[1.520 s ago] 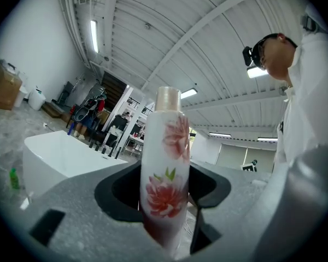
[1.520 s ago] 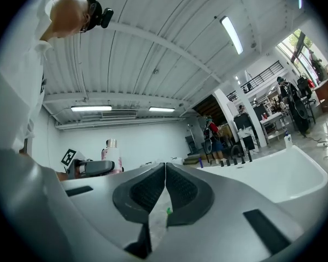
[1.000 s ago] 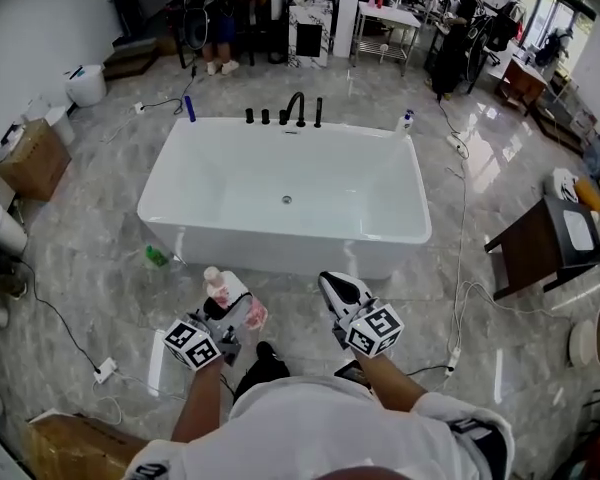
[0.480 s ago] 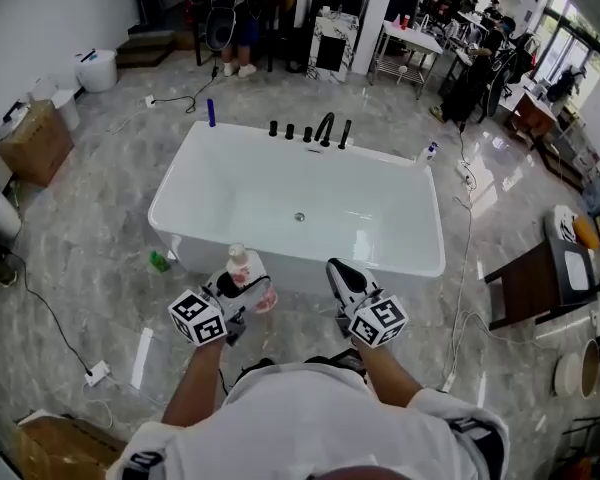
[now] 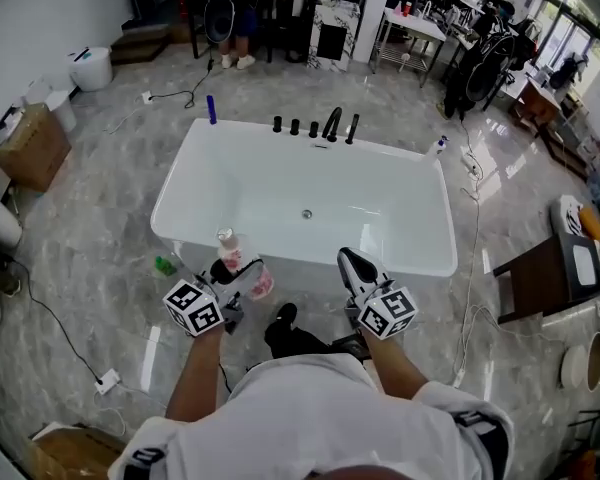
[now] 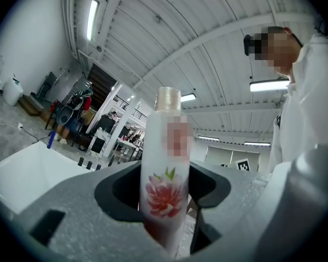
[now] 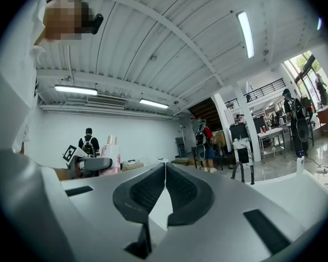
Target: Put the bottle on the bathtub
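Note:
A pale pink bottle (image 5: 232,257) with a flower print (image 6: 163,192) stands upright in my left gripper (image 5: 238,273), whose jaws are shut on its body. It hangs just in front of the near rim of the white bathtub (image 5: 417,264). The same bottle (image 7: 111,156) shows at the left of the right gripper view. My right gripper (image 5: 357,269) is level with the near rim too, to the right, its jaws shut with nothing between them (image 7: 164,185).
Black taps and a spout (image 5: 315,128) line the tub's far rim, with a blue bottle (image 5: 211,109) at its far left corner and a white bottle (image 5: 439,146) at its far right. A green object (image 5: 164,265) lies on the floor left of the tub. A dark table (image 5: 545,273) stands right.
I have stepped closer to the tub. Both grippers have moved forward and up, and the bottle now sits against the near rim.

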{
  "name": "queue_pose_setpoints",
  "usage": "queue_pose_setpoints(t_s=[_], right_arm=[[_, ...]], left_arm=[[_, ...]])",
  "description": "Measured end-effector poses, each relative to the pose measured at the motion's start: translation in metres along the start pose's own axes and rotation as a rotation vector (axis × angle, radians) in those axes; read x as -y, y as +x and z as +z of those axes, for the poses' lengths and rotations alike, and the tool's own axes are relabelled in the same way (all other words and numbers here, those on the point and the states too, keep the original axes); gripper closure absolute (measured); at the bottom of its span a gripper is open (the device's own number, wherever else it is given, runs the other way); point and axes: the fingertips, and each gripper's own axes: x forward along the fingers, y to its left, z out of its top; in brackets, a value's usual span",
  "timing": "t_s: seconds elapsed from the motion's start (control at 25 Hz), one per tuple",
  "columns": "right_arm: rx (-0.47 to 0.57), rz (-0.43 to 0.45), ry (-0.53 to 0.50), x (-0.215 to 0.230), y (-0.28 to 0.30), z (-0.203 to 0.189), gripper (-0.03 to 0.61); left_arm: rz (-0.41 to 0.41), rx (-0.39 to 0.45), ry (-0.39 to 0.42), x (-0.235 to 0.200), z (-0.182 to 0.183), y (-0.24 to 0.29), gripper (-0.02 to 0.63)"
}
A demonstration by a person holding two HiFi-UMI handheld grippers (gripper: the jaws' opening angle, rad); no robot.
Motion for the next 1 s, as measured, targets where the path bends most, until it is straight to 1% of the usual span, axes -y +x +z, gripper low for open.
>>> queue_pose_setpoints(t_s=[0.16,0.28,0.4,0.52,0.68,0.76,0.84,1.0], right_arm=[[0.003,0.008,0.027,0.018,0.039,-0.009,0.563],[0.019,0.017,0.031,0.036,0.077,-0.007,0.563],[0.041,0.011,0.048,0.058,0.114,-0.002,0.563],[0.042,0.003,0.062,0.081,0.149,0.000,0.563],[0.053,-0.018,0.071,0.125,0.184,0.008,0.563],[0.060,-0.039,0.058,0.147,0.199,0.013,0.563],[0.055,-0.052,0.030,0.163,0.213,0.015,0.563],[0.037,-0.049,-0.029,0.188,0.244,0.023,0.563]], left_arm=[[0.011,-0.008,0.000,-0.034,0.010,0.014,0.385],[0.017,-0.012,0.000,-0.064,0.021,0.027,0.385],[0.027,-0.031,0.003,-0.099,0.032,0.046,0.385],[0.039,-0.056,-0.007,-0.133,0.044,0.065,0.385],[0.028,-0.064,-0.006,-0.171,0.060,0.103,0.385],[0.025,-0.068,-0.014,-0.189,0.065,0.124,0.385],[0.038,-0.060,-0.026,-0.206,0.070,0.140,0.385],[0.070,-0.052,-0.025,-0.240,0.078,0.162,0.385]])
